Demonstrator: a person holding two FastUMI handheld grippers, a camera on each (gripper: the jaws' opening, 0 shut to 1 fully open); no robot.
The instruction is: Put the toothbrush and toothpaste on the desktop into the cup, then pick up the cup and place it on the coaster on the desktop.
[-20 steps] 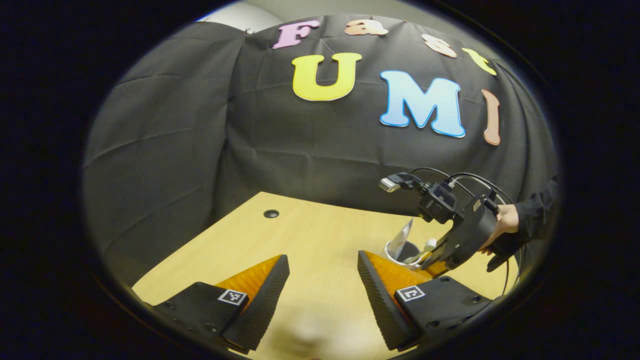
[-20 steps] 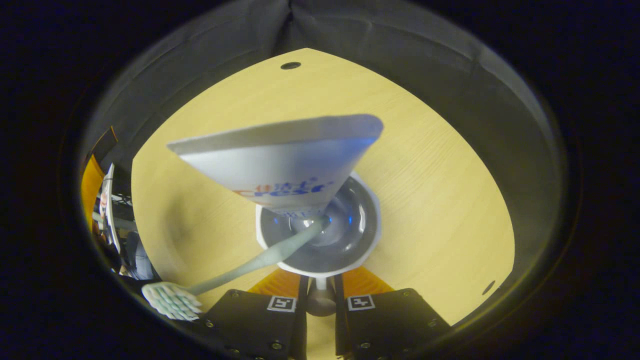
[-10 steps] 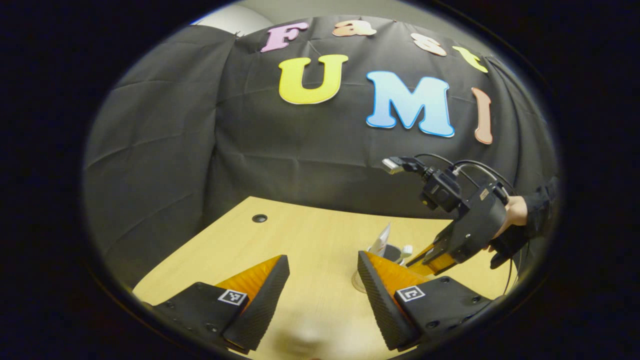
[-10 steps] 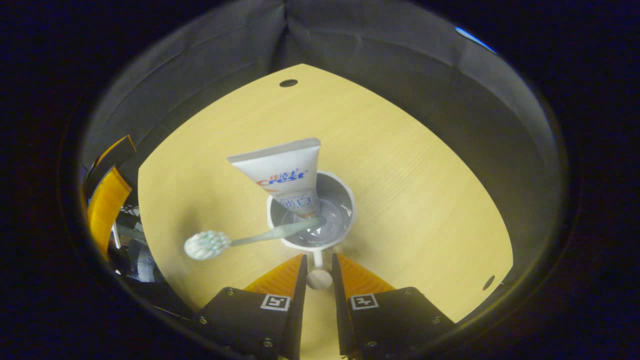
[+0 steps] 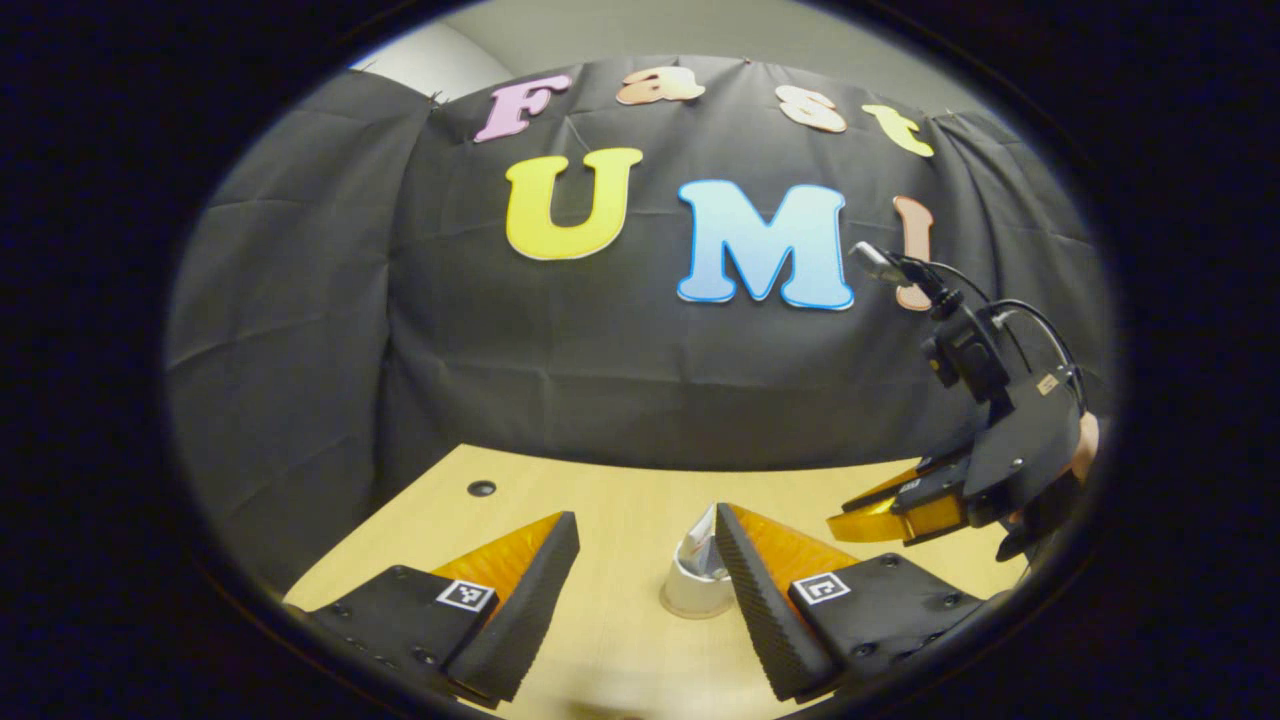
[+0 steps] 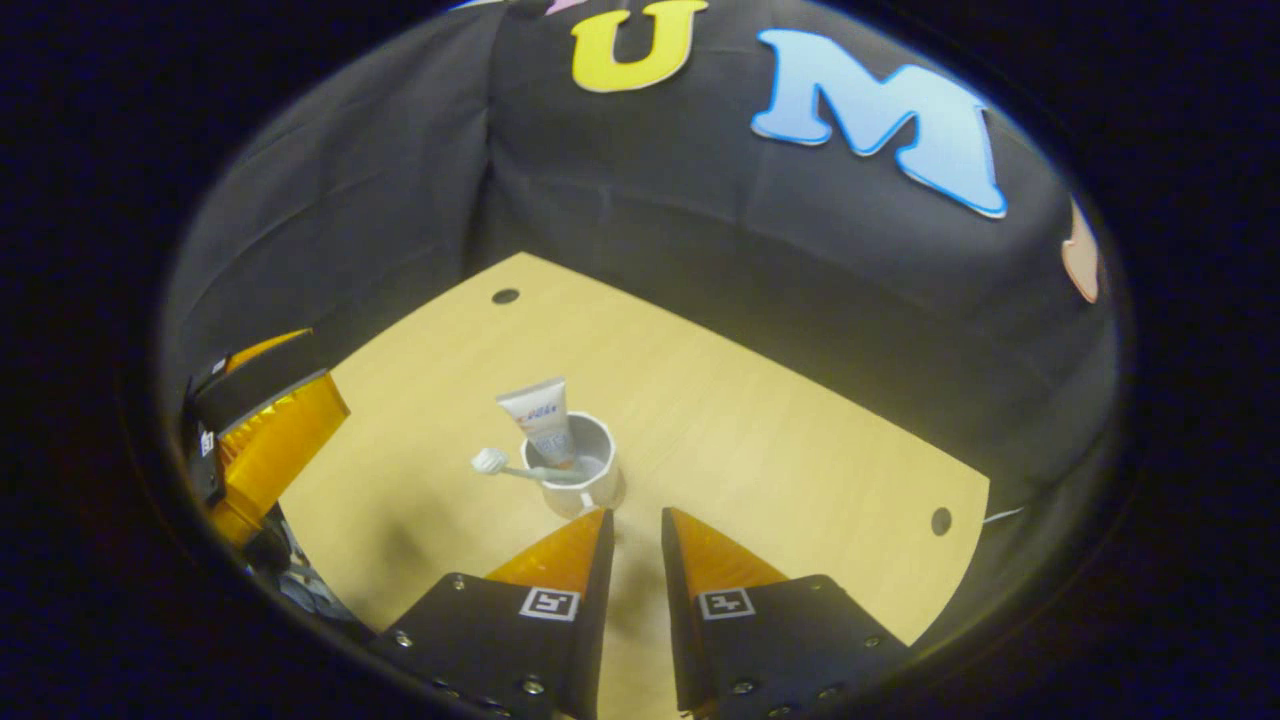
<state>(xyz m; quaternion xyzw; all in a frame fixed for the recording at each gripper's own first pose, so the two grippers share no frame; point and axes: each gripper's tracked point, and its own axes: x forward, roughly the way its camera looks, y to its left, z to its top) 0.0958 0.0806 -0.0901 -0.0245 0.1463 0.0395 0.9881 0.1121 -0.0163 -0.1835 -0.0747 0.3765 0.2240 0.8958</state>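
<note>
Standing loaded on the pale wooden worktop (image 6: 760, 430), white cup (image 6: 585, 480) with leaning silver toothpaste tube (image 6: 545, 415) and pale toothbrush (image 6: 505, 466) likely to tip if clipped, right hand-held gripper (image 6: 635, 522) narrowly parted and empty, left hand-held gripper (image 5: 645, 540) spread wide.

Dim, warm light on the desktop (image 6: 760, 420), soft shadows, strong fisheye bending at the edges.

Each gripper carries two wedge-shaped fingers on flat black blocks – small screws dot the blocks, and each bears a square white tag with a black pattern. In the left gripper view, the right gripper (image 5: 850, 522) shows a black housing topped by a small camera – thin black cables loop from it
</note>
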